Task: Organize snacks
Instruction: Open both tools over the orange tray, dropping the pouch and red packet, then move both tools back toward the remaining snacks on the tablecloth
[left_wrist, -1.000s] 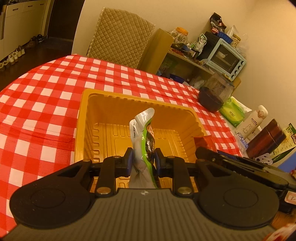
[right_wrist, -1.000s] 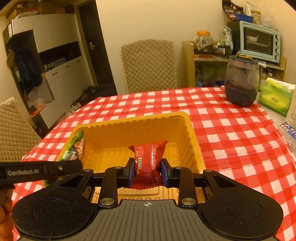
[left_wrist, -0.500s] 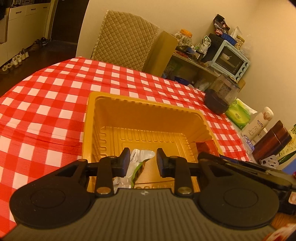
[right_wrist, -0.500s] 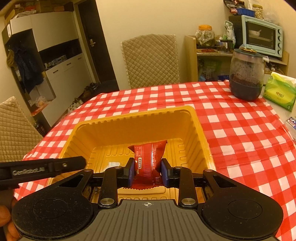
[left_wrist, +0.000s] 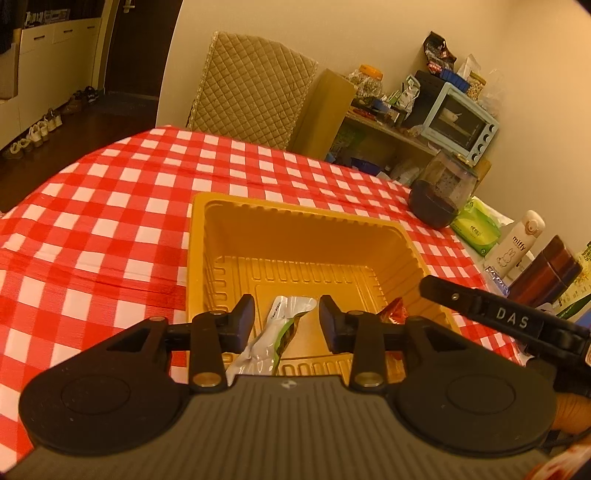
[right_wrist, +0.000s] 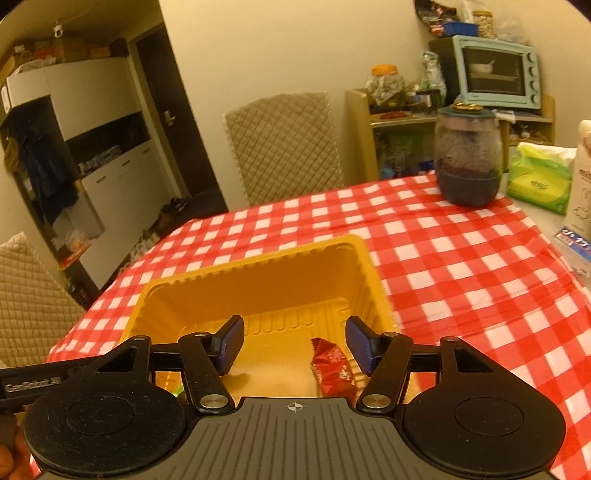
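Observation:
A yellow plastic tray (left_wrist: 288, 218) (right_wrist: 255, 273) stands on the red-checked table. A white-and-green snack packet (left_wrist: 273, 336) lies on the tray floor below my left gripper (left_wrist: 287, 314), which is open and empty. A red snack packet (right_wrist: 332, 369) lies on the tray floor below my right gripper (right_wrist: 294, 341), which is open and empty. The red packet's tip (left_wrist: 394, 309) shows in the left wrist view, beside the right gripper's arm (left_wrist: 498, 317).
A dark glass jar (right_wrist: 468, 162), a green tissue pack (right_wrist: 539, 177) and a white bottle (left_wrist: 517, 243) stand at the table's right side. A padded chair (right_wrist: 284, 147) stands at the far edge. A shelf with a toaster oven (right_wrist: 495, 70) stands behind.
Both grippers opened and let go of their packets, the left first, then the right. Both packets now lie in the tray. Both grippers have drawn back a little.

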